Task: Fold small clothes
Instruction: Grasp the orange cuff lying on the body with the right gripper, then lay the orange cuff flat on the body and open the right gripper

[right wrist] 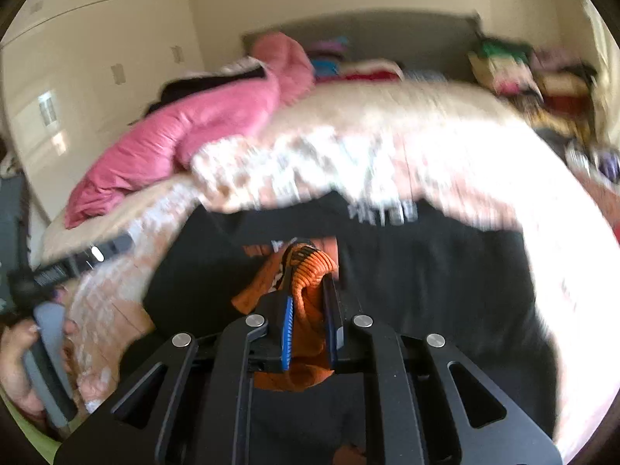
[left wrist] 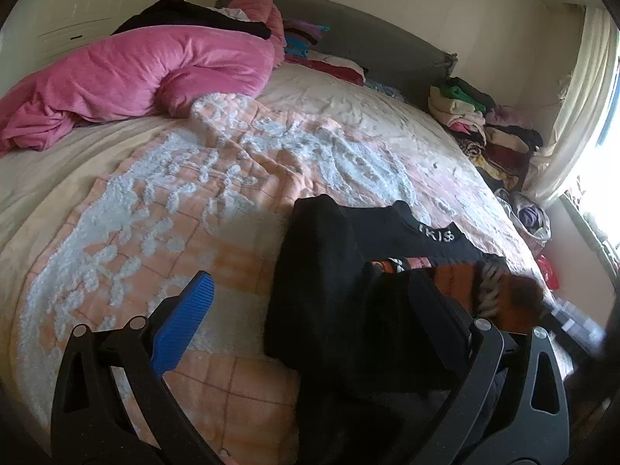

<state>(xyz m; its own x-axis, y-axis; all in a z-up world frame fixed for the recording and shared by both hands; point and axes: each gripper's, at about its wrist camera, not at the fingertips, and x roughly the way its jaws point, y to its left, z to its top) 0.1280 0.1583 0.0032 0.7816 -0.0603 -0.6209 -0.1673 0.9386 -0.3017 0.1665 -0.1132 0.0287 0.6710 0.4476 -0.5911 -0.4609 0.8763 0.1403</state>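
Orange cloth (right wrist: 306, 310) is pinched tight between the blue pads of the right gripper (right wrist: 308, 333), bunched up over a black shirt (right wrist: 426, 271). That shirt lies flat on the peach and white blanket (left wrist: 174, 201) on the bed, with white letters at its neck. The left gripper (left wrist: 310, 310) is wide open and holds nothing; one blue pad (left wrist: 182, 325) sits over the blanket, just beside the shirt. A pink quilt (left wrist: 128, 73) is piled far back.

Bed (left wrist: 116, 178), wardrobe (left wrist: 77, 4), bright window (left wrist: 604, 162).
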